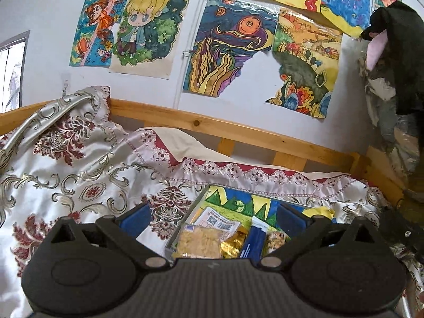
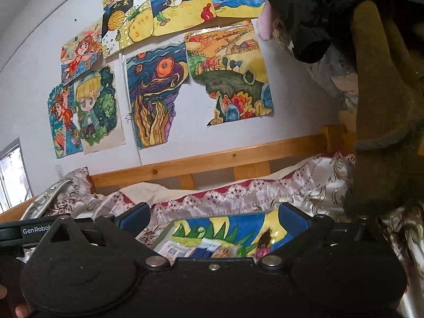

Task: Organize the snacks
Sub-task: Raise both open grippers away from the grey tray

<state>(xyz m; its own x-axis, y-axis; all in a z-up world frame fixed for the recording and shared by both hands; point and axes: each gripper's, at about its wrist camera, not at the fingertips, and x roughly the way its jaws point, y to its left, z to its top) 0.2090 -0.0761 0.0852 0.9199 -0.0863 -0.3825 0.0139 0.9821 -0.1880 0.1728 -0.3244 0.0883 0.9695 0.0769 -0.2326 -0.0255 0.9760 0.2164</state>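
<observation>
Several snack packets lie in a clear shallow tray (image 1: 173, 239) on the bed: a yellow crinkly packet (image 1: 200, 243) with a barcode label, a gold wrapper (image 1: 234, 243), a blue packet (image 1: 253, 241). The tray rests on a colourful drawing (image 1: 238, 200). My left gripper (image 1: 212, 216) hangs above the tray's near side, open, its blue pads (image 1: 135, 218) wide apart and holding nothing. In the right wrist view the same tray (image 2: 161, 241) and its labelled packet (image 2: 176, 250) lie low between the fingers. My right gripper (image 2: 212, 218) is also open and empty above them.
A silver and maroon embroidered bedcover (image 1: 87, 175) lies bunched at the left. A wooden bed rail (image 1: 201, 123) runs behind it, under a wall of drawings (image 1: 228, 53). Dark clothes (image 2: 381, 106) hang at the right, close over the right gripper. The left gripper's body (image 2: 16, 232) shows at the far left.
</observation>
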